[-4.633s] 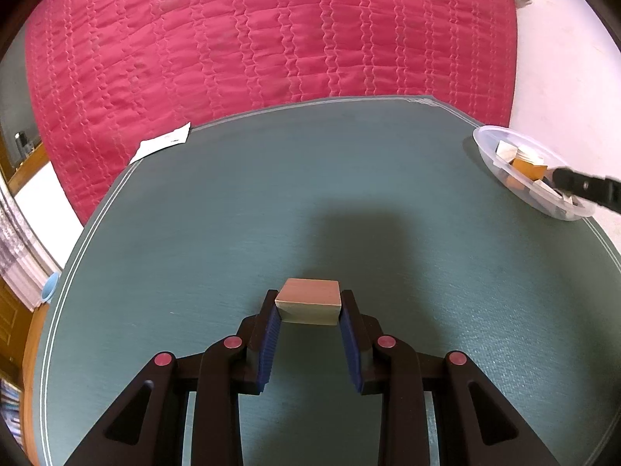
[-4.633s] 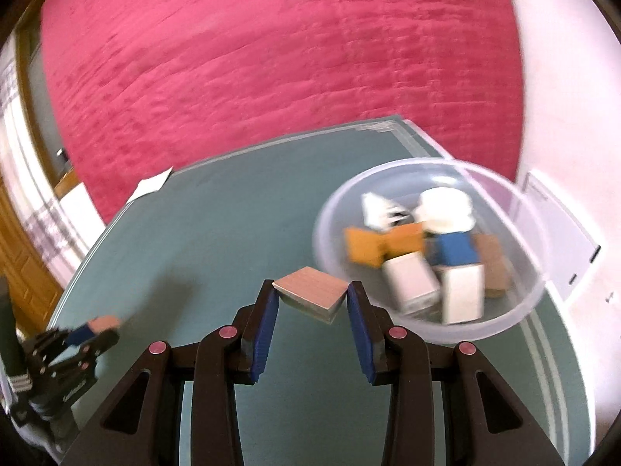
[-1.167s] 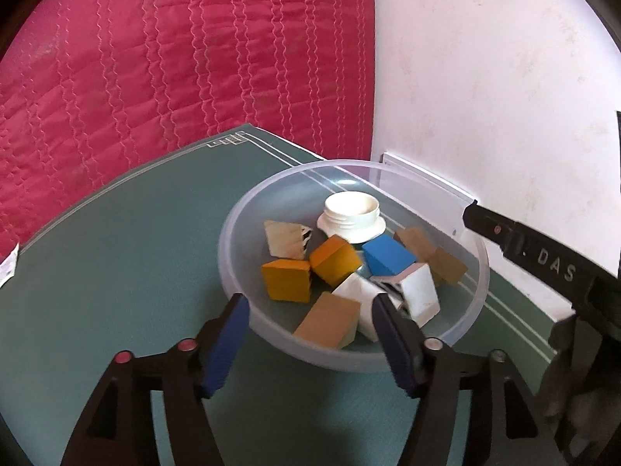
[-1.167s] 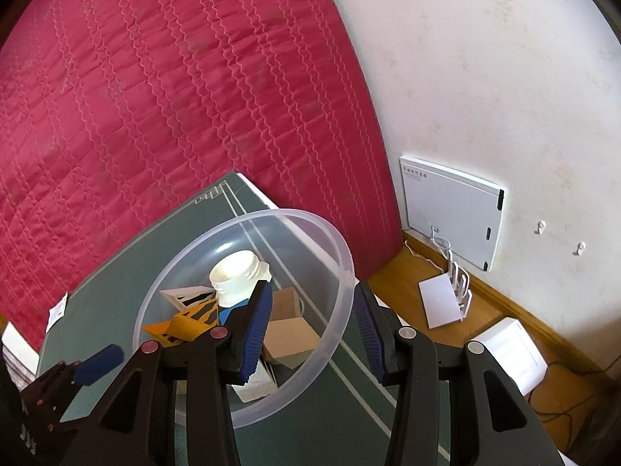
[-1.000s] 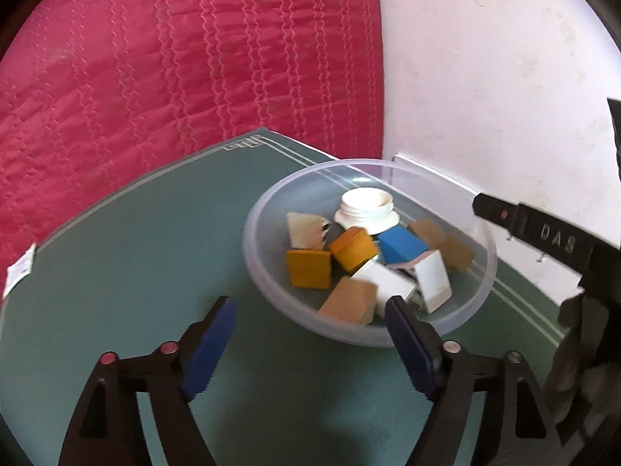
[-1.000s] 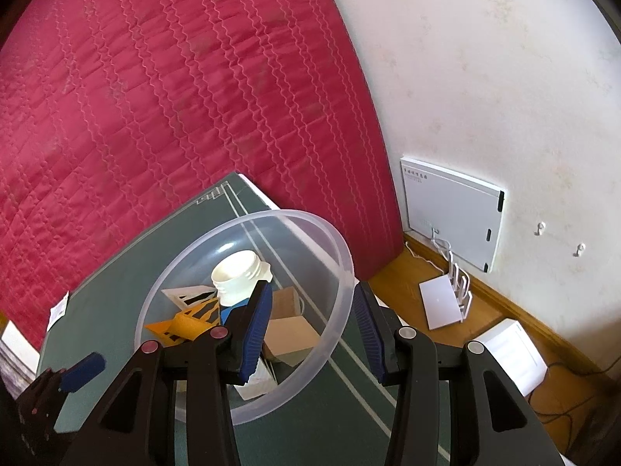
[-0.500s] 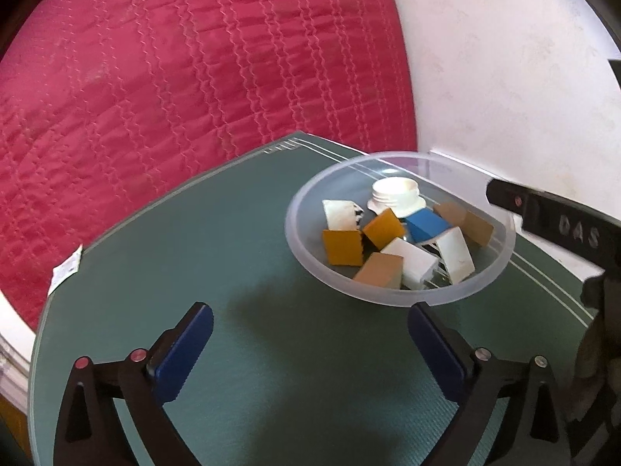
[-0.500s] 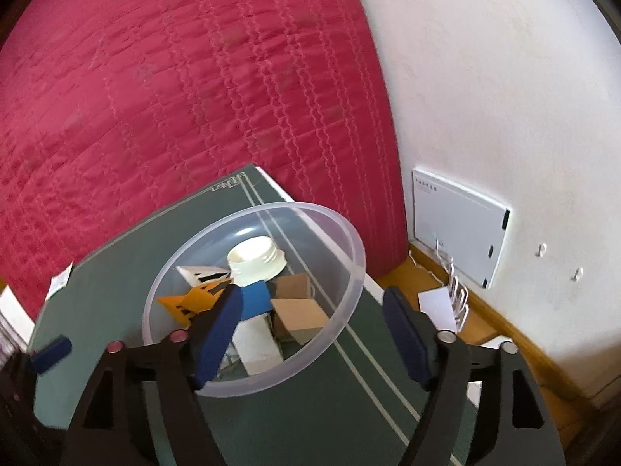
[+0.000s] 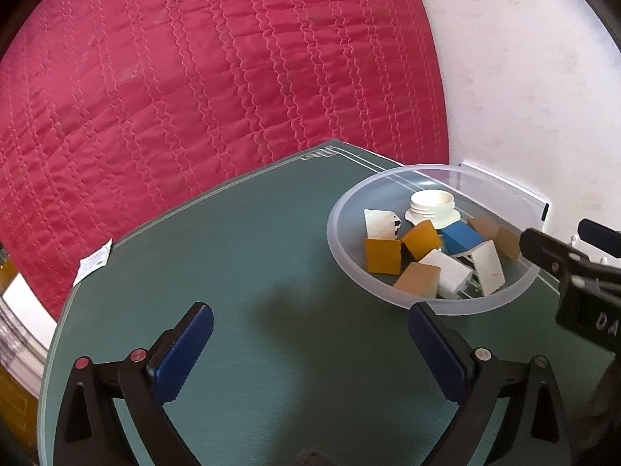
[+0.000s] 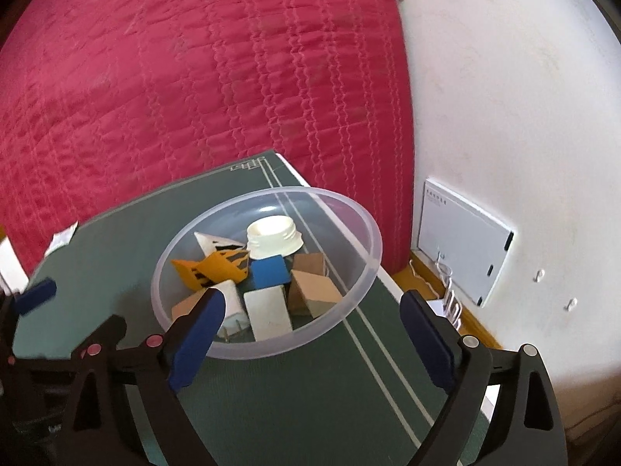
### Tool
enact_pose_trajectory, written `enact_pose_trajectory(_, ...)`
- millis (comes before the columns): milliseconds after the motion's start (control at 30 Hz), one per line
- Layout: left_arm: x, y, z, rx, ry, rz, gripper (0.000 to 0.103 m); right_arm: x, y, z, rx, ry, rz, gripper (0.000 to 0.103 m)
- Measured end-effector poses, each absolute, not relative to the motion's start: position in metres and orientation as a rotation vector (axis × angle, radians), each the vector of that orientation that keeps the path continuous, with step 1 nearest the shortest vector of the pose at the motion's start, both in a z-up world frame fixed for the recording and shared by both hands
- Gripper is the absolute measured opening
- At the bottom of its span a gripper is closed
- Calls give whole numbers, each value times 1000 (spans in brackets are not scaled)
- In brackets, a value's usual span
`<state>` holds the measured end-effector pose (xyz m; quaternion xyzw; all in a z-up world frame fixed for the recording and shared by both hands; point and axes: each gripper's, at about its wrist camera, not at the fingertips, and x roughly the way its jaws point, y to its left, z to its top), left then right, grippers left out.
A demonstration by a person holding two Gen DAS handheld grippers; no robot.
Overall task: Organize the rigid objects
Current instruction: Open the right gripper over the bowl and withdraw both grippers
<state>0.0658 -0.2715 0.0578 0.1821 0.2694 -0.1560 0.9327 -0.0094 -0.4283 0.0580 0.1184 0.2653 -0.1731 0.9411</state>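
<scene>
A clear plastic bowl stands on the green table near its right edge. It holds several blocks: tan, orange, blue, white, and a white jar lid. My left gripper is wide open and empty, above the table to the left of the bowl. My right gripper is wide open and empty, above the bowl's near rim.
A red quilted cloth hangs behind the green table. A small white paper lies at the table's far left edge. A white wall panel sits low on the wall to the right. The right tool shows at the left view's right side.
Both grippers earlier held tan blocks; those blocks now lie in the bowl. Both jaws have opened wide. The left gripper has drawn back and left from the bowl.
</scene>
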Motion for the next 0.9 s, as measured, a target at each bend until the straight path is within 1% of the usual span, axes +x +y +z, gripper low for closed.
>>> enact_pose_trajectory(233,64,-272,56,394,538,-292,102,-11,-410,56,148,547,-338,93)
enact_pose_trajectory(533,60,-272,58,420,488,-252,102,-12,-413,57,130,536,-375,93)
enact_pose_trajectory(900,58,-273,56,429,489,-256,102,-11,-416,56,136,543,-381,93)
